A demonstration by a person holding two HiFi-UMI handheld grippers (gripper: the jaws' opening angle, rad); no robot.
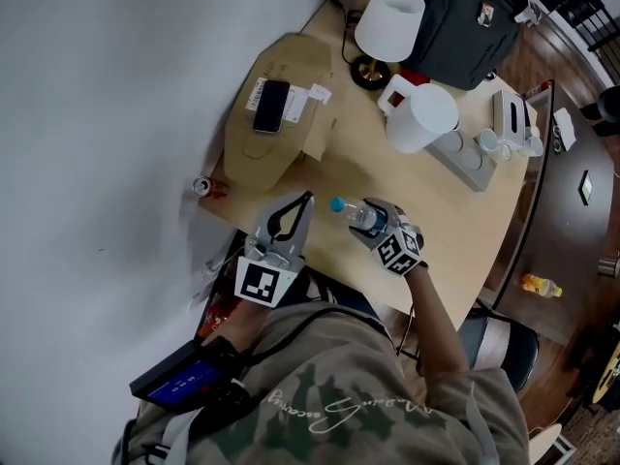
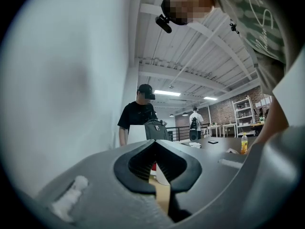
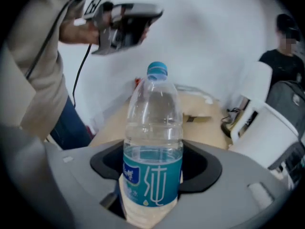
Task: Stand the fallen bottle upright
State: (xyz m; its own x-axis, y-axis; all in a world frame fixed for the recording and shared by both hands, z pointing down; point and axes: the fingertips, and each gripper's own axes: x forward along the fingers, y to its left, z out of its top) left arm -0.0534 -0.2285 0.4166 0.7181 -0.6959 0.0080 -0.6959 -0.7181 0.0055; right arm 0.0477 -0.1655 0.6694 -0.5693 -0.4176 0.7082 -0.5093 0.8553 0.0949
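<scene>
**Item: bottle** (image 1: 356,213). Clear plastic, blue cap, blue label, part full of water. It sits lower centre of the head view, over the near part of the desk (image 1: 455,221). It is held slanted, with the cap toward the upper left, and appears to be off the desk surface.

**Right gripper** (image 1: 381,225). Jaws are clenched on the bottle's lower body at the label. In the right gripper view the bottle fills the centre of the frame, neck rising away from the jaws.

**Left gripper** (image 1: 302,204). Just left of the bottle, apart from it. Jaws are closed tip to tip with nothing between them.

**Also on the desk:**
- cardboard piece (image 1: 281,143) carrying a phone (image 1: 271,105), upper centre
- white pitcher (image 1: 421,116)
- lamp (image 1: 389,22) and backpack (image 1: 460,17), top of the frame
- can (image 1: 203,186) at the left edge, by the wall

**Progress, as judged:**
- Done: the bottle is gripped and no longer lying flat.
- Left: it is not yet upright or set down. It still has to be brought vertical, set base down on the bare desk near the bottle, and let go so that it stands alone.
</scene>
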